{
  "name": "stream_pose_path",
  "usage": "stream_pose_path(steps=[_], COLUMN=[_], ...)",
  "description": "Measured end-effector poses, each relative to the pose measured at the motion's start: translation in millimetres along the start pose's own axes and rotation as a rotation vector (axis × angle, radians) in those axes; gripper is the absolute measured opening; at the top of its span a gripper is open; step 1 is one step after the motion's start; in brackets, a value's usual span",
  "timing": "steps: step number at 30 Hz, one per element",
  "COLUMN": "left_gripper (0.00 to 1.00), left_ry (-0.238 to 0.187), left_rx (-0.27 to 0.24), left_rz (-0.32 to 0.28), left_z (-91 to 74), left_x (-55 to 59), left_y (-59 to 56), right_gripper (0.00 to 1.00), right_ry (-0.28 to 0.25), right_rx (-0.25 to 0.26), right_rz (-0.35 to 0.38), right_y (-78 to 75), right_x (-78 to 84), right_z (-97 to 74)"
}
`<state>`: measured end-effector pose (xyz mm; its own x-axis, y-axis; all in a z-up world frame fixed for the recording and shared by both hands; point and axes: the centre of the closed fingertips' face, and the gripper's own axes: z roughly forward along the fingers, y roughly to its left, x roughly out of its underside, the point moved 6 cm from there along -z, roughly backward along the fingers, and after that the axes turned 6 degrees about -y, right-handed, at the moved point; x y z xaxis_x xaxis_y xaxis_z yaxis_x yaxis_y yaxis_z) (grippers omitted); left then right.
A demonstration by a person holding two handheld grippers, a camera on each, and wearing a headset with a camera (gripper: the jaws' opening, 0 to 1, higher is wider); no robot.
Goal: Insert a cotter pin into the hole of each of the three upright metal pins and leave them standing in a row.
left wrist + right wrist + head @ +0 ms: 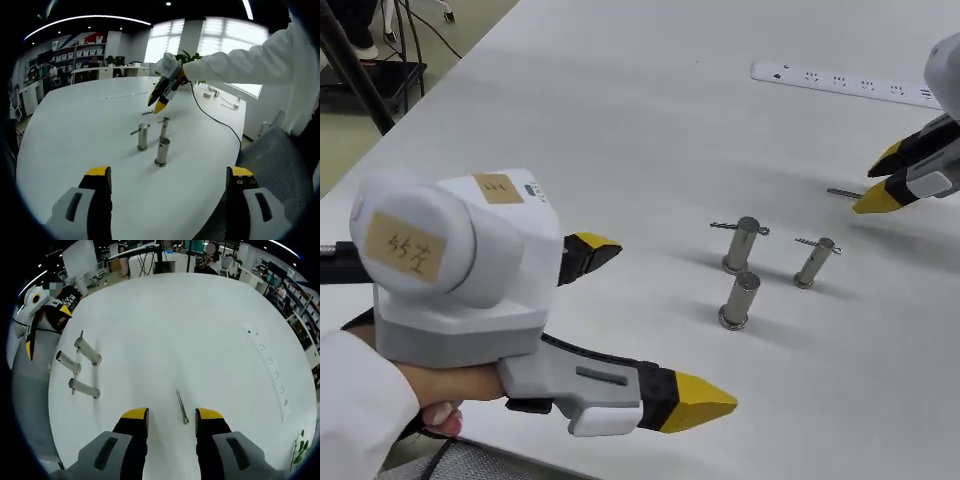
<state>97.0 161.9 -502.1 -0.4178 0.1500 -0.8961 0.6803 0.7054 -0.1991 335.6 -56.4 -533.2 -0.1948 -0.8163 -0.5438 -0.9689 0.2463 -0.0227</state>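
Left claw (167,172) spread wide, empty. Right claw (171,414) spread, loose cotter pin (182,407) on bench (200,325) between its tips, contact unclear. Tan handwritten label (408,248) on left claw's housing illegible

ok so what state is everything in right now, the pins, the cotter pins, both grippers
left gripper: open, holding nothing
right gripper: open, holding nothing
far-left metal pin: upright, cotter pin through it
right metal pin: upright, second cotter pin through it
near metal pin: upright, no cotter pin in it
loose cotter pin: flat on the table, between the right gripper's jaws, ungripped
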Motion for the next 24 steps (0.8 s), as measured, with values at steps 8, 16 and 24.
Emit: stream_pose_path(steps=[8,16,24], left_gripper=[0.91,0.89,0.86], left_ry=[0.001,0.011,0.009], left_rx=[-0.001,0.0,-0.004], left_rz=[0.013,0.002,0.0], left_z=[0.6,1.6,2.7], left_x=[0.4,3.3,2.8], left_y=[-2.6,-2.1,-1.3], right_gripper=[0.28,0.23,0.06], right_ry=[0.002,0.028,0.052], right_rx=[0.0,0.016,0.022], right_rz=[0.054,0.034,-0.025], right_y=[-7.1,-6.4,-13.8], right_x=[6.2,9.2,8.3], right_z=[10.8,11.5,14.7])
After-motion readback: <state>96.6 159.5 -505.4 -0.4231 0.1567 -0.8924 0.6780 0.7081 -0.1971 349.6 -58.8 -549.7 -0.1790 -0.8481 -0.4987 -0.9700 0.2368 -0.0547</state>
